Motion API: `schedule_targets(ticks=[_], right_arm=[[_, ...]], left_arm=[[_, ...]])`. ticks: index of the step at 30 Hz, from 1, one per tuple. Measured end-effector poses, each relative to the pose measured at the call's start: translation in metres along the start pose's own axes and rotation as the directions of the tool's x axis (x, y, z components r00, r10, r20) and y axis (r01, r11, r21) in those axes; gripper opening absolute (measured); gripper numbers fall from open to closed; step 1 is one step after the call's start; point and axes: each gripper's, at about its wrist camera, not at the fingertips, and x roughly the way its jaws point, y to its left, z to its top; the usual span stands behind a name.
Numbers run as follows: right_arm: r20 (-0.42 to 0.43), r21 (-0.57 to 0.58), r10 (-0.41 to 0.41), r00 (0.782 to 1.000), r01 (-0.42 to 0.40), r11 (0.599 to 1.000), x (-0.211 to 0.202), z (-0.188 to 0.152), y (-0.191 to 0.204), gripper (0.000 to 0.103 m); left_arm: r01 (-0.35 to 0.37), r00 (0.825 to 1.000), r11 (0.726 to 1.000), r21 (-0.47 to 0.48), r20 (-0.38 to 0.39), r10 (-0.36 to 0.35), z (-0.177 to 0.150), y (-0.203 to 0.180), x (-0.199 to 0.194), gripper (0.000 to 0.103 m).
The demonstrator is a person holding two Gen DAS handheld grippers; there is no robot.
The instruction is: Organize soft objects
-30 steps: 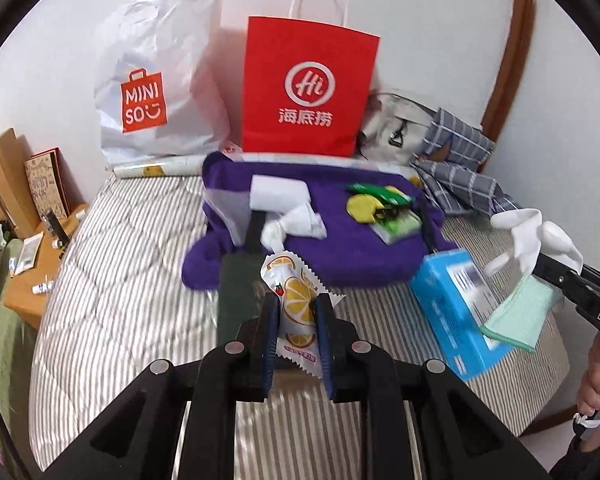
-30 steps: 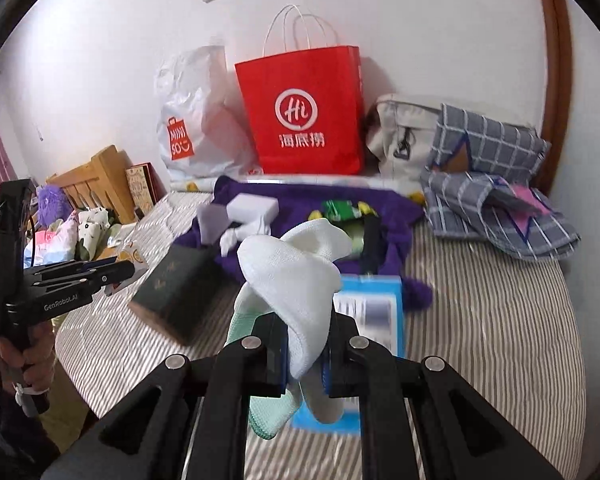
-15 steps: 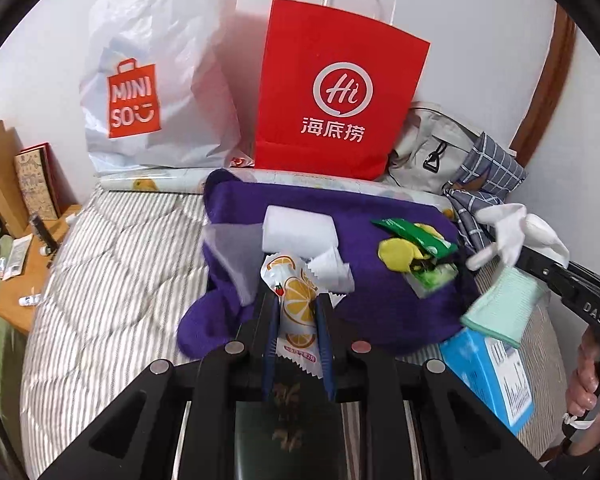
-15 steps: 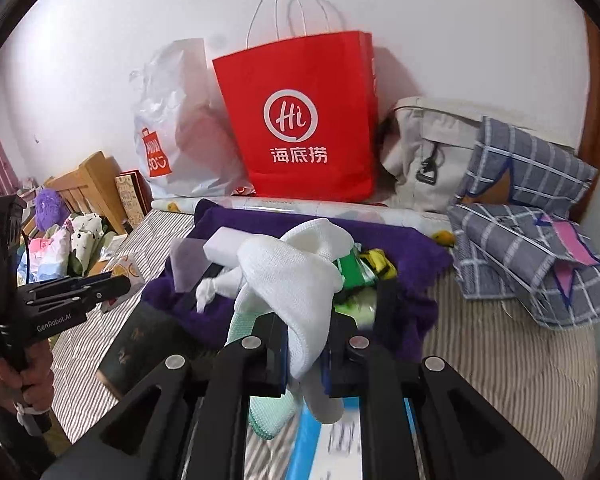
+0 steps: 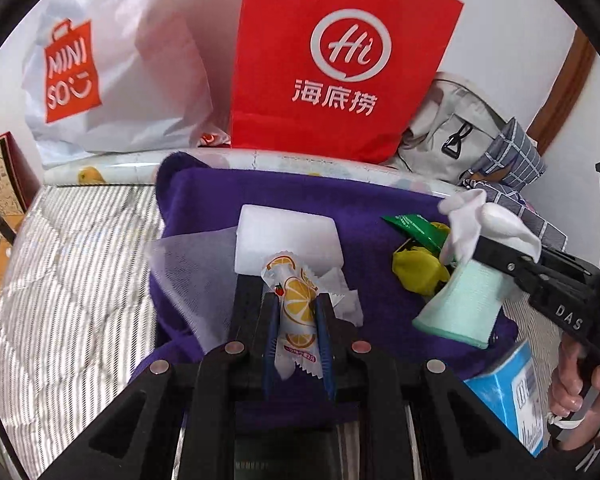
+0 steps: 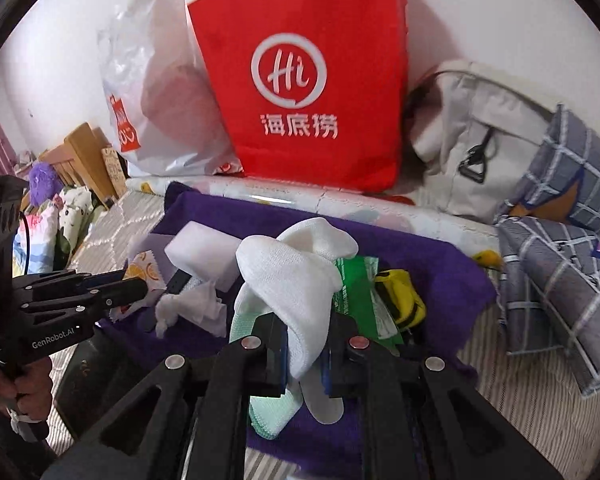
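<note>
My left gripper [image 5: 296, 312] is shut on an orange-slice printed snack packet [image 5: 294, 308], held above the purple towel [image 5: 204, 196]. My right gripper [image 6: 304, 344] is shut on a white sock [image 6: 296, 280] and a mint green cloth [image 6: 272, 412]; both show in the left wrist view, the sock [image 5: 496, 220] and the cloth [image 5: 464, 304]. On the towel lie a white foam block [image 5: 284, 232], a crumpled white tissue [image 6: 192, 308], a sheer white mesh piece [image 5: 188, 276], a green packet [image 5: 416, 228] and a yellow soft item [image 5: 416, 268].
A red Hi paper bag [image 5: 336, 56] and a white Miniso bag [image 5: 112, 60] stand against the wall. A grey backpack [image 6: 472, 136] and checked cloth [image 6: 560, 280] lie at the right. A blue box [image 5: 512, 388] and a dark book [image 6: 96, 368] lie on the striped bed [image 5: 68, 280].
Both grippers have moved forward toward the purple towel and the bags, still holding their items. The dark book and the blue box have slipped toward the bottom of the views.
</note>
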Motion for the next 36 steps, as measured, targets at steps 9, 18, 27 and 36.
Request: schedule_targets(ticks=[9,18,27,36], right_arm=[[-0.054,-0.03,-0.022,0.998,0.02,0.999,0.024,0.006,0.003,0.019],[-0.023,-0.042,-0.098,0.995,0.097,0.994,0.017,0.005,0.002,0.076],[0.035,-0.042,-0.148,0.988,0.149,0.988,-0.013,0.002,0.006,0.083],[0.1,0.021,-0.198,0.975,0.197,0.98,-0.081,-0.015,0.015,0.091]], left_arm=[[0.02,0.998,1.0,-0.013,-0.065,-0.021,0.005,0.003,0.025,0.019],[-0.046,0.998,0.999,0.023,-0.043,0.047,0.009,0.0,0.021,0.056],[-0.091,0.996,0.996,-0.003,0.002,0.091,0.008,0.001,-0.007,0.071],[-0.124,0.99,0.992,-0.025,0.059,0.125,-0.013,-0.001,-0.061,0.081]])
